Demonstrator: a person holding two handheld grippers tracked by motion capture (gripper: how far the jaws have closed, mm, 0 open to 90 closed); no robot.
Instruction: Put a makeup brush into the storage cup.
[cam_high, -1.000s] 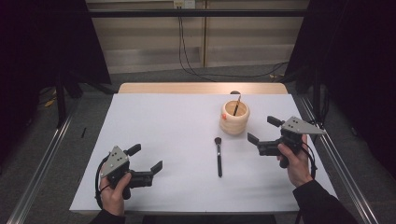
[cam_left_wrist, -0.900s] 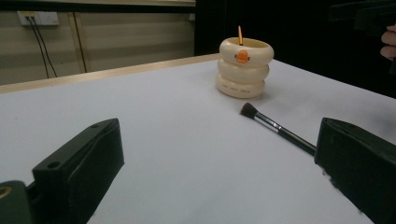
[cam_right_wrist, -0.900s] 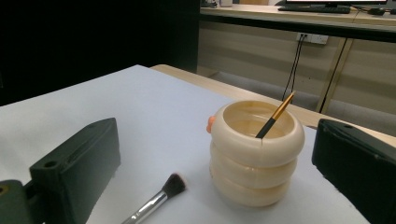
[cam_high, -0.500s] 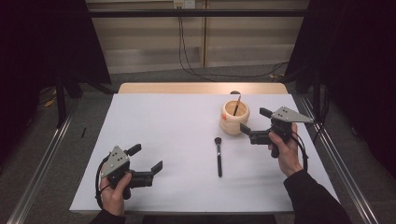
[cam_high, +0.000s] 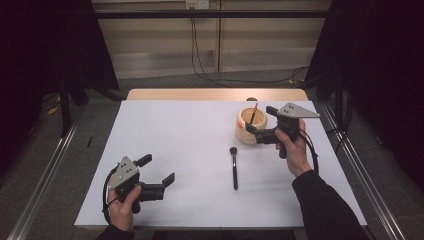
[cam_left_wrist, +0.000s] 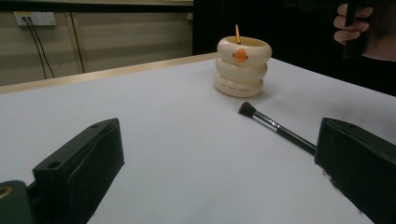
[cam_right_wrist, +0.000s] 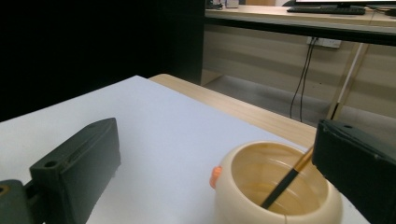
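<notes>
A cream ringed cup (cam_high: 242, 134) with an orange knob stands on the white table (cam_high: 190, 135) at the right. A thin brush (cam_high: 253, 113) leans inside it. A black makeup brush (cam_high: 233, 169) lies flat in front of the cup, bristles toward it. My right gripper (cam_high: 260, 120) is open, hovering at the cup's right side with the jaws over its rim; in the right gripper view the cup (cam_right_wrist: 275, 196) and its leaning brush (cam_right_wrist: 287, 182) sit between them. My left gripper (cam_high: 157, 170) is open near the front left; in its view the cup (cam_left_wrist: 240, 67) and lying brush (cam_left_wrist: 275, 128) are ahead.
A wooden strip (cam_high: 215, 94) runs along the table's far edge. Metal rails (cam_high: 45, 175) flank the table on the floor. The person's right hand (cam_left_wrist: 359, 28) appears far off in the left gripper view. The table's left half is bare white surface.
My right gripper has moved left and away from the person, from beside the cup to over its rim. The left gripper has stayed put.
</notes>
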